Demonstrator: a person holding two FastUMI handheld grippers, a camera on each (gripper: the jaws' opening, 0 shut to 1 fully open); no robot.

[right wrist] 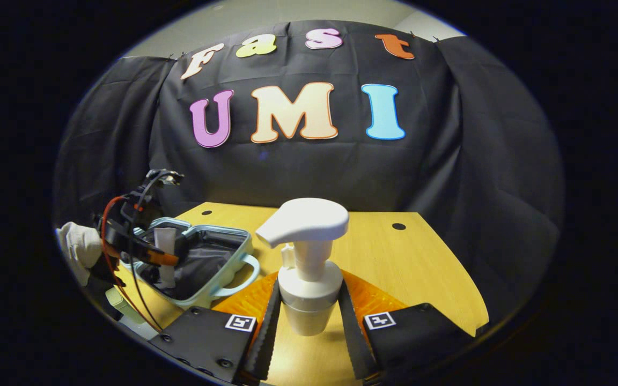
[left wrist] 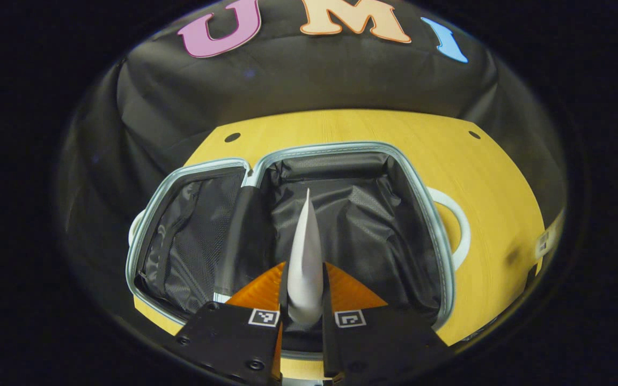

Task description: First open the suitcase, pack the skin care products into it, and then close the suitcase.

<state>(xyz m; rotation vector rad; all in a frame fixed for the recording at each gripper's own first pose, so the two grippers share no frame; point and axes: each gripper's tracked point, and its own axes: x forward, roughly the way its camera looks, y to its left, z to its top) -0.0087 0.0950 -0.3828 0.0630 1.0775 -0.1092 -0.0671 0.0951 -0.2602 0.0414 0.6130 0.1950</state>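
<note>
The suitcase (left wrist: 431,214) lies open on the wooden table (left wrist: 497,182), showing a pale blue rim and black lining in both halves. My left gripper (left wrist: 306,268) is shut on a white tube (left wrist: 307,241), which points forward, edge-on, above the larger half. In the right gripper view the left gripper (right wrist: 165,253) holds that tube (right wrist: 167,268) upright over the suitcase (right wrist: 234,236), with a gloved hand (right wrist: 79,246) behind it. My right gripper (right wrist: 309,279) is shut on a white pump bottle (right wrist: 309,292), its fingers pressed against both sides of the collar, to the right of the suitcase.
The suitcase's white handle (left wrist: 462,225) sticks out on its right side, toward the pump bottle. Red and black cables (right wrist: 126,300) hang from the left gripper. Bare tabletop (right wrist: 411,268) stretches right of the bottle to the table's edge. The black cloth wall stands behind the table.
</note>
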